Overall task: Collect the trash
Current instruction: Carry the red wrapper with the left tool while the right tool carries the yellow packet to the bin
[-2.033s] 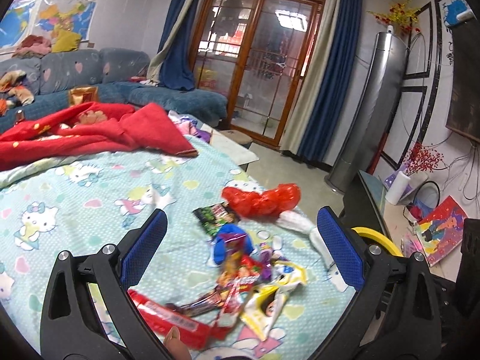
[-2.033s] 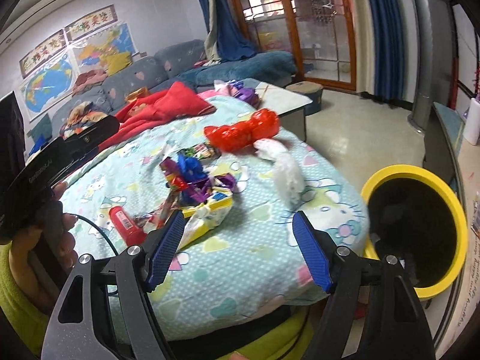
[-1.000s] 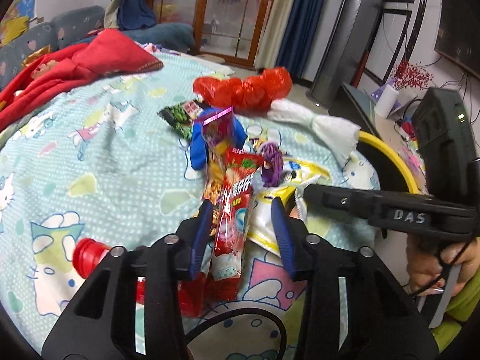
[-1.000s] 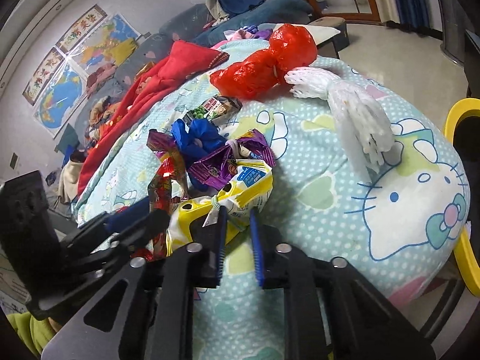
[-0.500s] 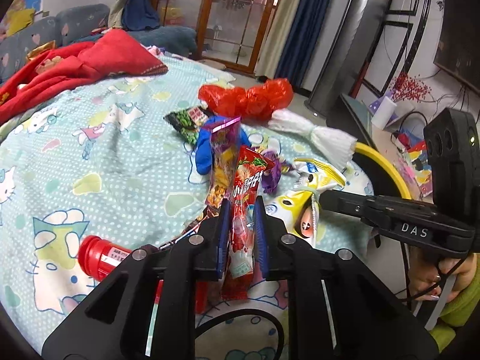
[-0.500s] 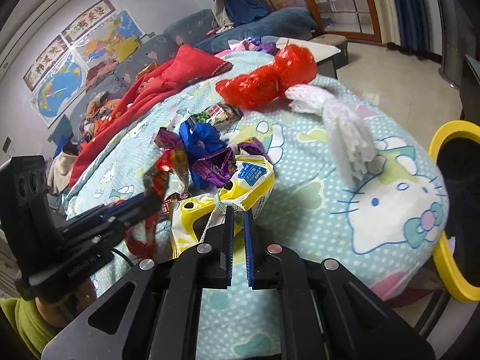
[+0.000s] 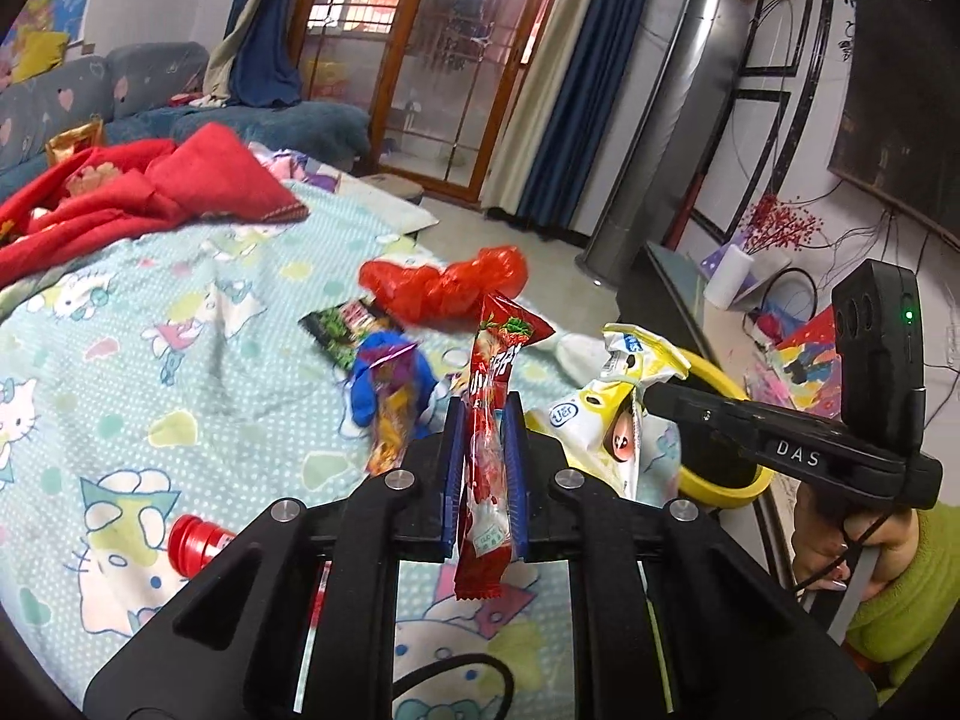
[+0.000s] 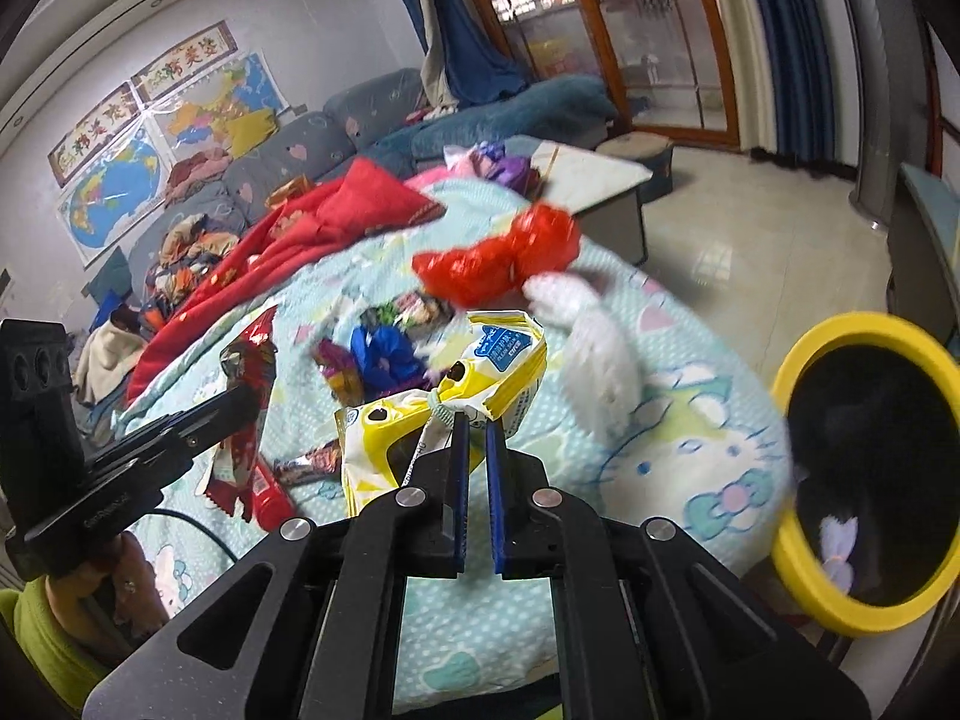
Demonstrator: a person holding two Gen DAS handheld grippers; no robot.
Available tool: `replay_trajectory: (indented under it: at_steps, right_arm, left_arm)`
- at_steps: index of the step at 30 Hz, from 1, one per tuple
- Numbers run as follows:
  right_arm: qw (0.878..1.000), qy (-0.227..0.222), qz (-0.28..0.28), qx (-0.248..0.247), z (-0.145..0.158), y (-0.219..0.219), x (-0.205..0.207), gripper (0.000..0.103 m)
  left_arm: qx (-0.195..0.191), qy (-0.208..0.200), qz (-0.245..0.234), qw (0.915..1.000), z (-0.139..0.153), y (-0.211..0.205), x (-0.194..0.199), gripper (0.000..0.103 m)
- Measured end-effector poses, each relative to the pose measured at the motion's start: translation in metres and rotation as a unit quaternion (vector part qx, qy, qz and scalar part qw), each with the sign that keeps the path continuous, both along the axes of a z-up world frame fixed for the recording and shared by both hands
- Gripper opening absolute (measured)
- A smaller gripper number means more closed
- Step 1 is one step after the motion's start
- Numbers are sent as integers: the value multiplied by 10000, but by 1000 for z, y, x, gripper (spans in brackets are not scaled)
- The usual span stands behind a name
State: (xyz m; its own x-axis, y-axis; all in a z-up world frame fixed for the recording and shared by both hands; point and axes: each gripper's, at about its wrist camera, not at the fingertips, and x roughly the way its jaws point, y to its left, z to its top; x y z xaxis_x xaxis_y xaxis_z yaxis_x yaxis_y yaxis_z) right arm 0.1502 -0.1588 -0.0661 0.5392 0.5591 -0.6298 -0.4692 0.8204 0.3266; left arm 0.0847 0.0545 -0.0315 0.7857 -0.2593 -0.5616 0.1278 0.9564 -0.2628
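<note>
Red snack wrapper (image 7: 487,420) stands pinched upright between the blue pads of my left gripper (image 7: 483,420), at the centre of the left wrist view; its top flares out above the fingertips and its lower end hangs below them, lifted off the bedsheet (image 7: 180,360). My right gripper (image 8: 474,426) is clamped on the crumpled yellow and white bag (image 8: 456,414), its pads nearly together on the bag's bunched neck, in the lower middle of the right wrist view. In the left wrist view that same bag (image 7: 606,414) hangs at centre right from my other tool.

More rubbish lies on the sheet beyond both tools: a red plastic bag (image 7: 444,288) above centre, a green and black packet (image 7: 342,324) just left of it, a blue scrap (image 7: 390,384) with a purple and orange wrapper (image 7: 387,414) lying across it, and a white foam net (image 8: 594,354) to the right of centre in the right wrist view. A red bottle (image 7: 195,543) lies at lower left of the left wrist view, partly behind my gripper.

At the right edge of the right wrist view, off the bed's edge, stands the yellow-rimmed bin (image 8: 798,360); something pale lies in its dark interior. A red blanket (image 7: 150,192) is heaped at the upper left.
</note>
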Motion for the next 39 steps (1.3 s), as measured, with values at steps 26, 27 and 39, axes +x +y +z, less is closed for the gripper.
replay_trajectory:
  at_steps: [26,27,39]
  right_arm:
    - [9975,426,-538,193,-20,-37,23,41]
    - [9967,522,-591,199,-25,-37,24,41]
    - [9915,1253,-264,206,-68,-29,35,19]
  left_arm:
    - [115,-285,-493,9983,18,-52,16,6]
    - [118,-294,-522,9981,19,-54,17,6]
    - [128,-329,-746,9966,23,-75,29,6]
